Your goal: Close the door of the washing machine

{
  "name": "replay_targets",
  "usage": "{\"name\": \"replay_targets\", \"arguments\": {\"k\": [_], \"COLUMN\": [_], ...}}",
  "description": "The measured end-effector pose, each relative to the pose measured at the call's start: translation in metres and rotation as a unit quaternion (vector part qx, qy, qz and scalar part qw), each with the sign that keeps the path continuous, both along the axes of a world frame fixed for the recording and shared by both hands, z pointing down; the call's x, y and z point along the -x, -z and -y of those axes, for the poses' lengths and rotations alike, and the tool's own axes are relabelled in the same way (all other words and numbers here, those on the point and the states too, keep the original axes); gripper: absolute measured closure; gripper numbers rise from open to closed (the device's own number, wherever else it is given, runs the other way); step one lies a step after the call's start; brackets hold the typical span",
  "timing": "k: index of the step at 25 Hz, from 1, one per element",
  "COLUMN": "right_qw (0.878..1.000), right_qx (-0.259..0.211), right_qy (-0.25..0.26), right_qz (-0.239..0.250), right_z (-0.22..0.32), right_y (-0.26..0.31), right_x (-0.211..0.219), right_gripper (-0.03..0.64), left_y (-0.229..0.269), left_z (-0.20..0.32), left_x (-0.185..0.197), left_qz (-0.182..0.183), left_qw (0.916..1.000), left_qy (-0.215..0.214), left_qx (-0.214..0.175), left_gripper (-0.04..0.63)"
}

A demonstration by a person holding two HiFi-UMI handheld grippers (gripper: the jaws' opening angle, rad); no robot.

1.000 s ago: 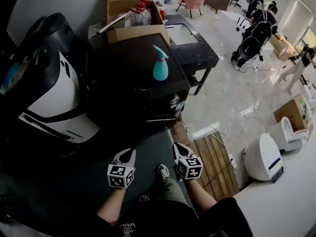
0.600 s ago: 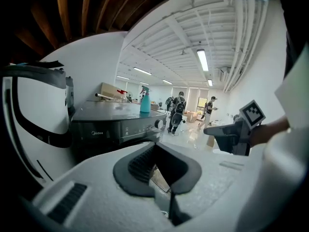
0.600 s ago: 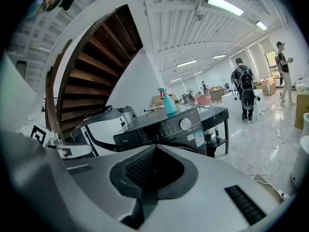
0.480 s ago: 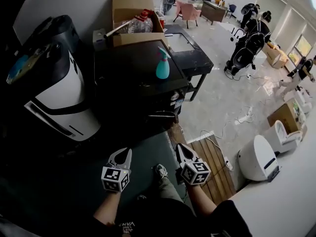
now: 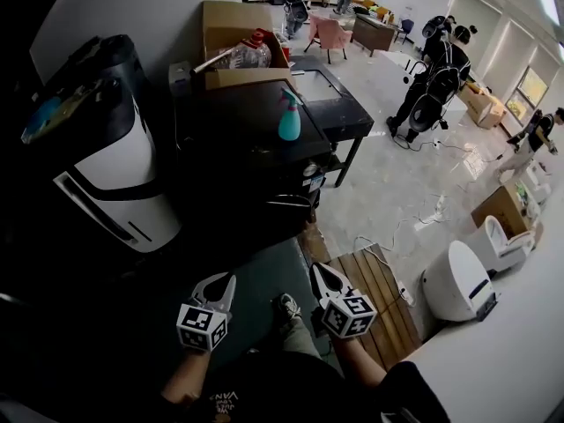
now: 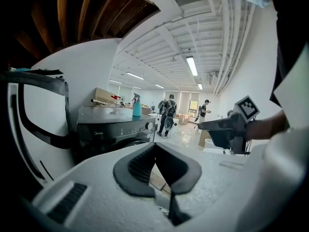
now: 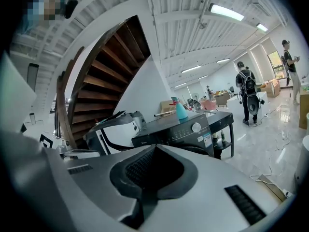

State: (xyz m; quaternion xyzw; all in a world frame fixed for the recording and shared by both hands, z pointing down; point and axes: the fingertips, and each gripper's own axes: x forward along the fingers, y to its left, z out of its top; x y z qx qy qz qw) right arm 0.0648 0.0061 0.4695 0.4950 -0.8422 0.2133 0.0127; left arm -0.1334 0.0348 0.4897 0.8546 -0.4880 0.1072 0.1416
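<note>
The left gripper (image 5: 222,282) and the right gripper (image 5: 319,271) are held near, side by side. Both have their jaws pressed together on nothing. The dark washing machine (image 5: 238,144) stands farther away, well apart from them, with a teal spray bottle (image 5: 289,120) near the right edge of its top. Open dark floor (image 5: 264,263) lies between the grippers and the machine. A wooden slat board (image 5: 379,285) borders this floor on the right.

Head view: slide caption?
Left gripper and right gripper, both shut, empty, short of the washing machine bearing a teal spray bottle.

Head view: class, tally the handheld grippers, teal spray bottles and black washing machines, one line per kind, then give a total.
grippers: 2 (left gripper, right gripper)
spray bottle: 1
washing machine: 1
total: 4
</note>
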Motion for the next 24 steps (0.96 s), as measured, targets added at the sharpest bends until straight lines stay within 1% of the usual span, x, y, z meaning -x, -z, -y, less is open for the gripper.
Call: {"name": "replay_targets", "arguments": {"k": [4, 9, 15, 24], "right_qw": [1.000, 1.000, 1.000, 1.000], "right_qx": [0.000, 0.003, 0.000, -0.002], "right_qy": [0.001, -0.004, 0.001, -0.003], "right_qz": [-0.002, -0.011, -0.018, -0.023], "right_z": [-0.021, -0.038, -0.050, -0.060], "right_y": [0.001, 0.002, 0.003, -0.003], "right_x": [0.002, 0.000, 0.009, 0.008], "right_gripper": [0.618, 0.618, 0.618, 0.618], "left_y": [0.002, 0.007, 0.005, 0.005], "left_z": [-0.019, -0.037, -0.049, -0.063], "left_x": [0.006, 0.008, 0.016, 0.013], "left_qz": [0.003, -0.014, -0.016, -0.025], "left_qw": [0.9999, 0.9997, 0.9996, 0.9995], "left_qy": [0.001, 0.007, 0.014, 0.004], "left_qx": [-0.010, -0.020, -0.018, -0.020], "left_gripper": [0.583, 0.583, 0.583, 0.583]}}
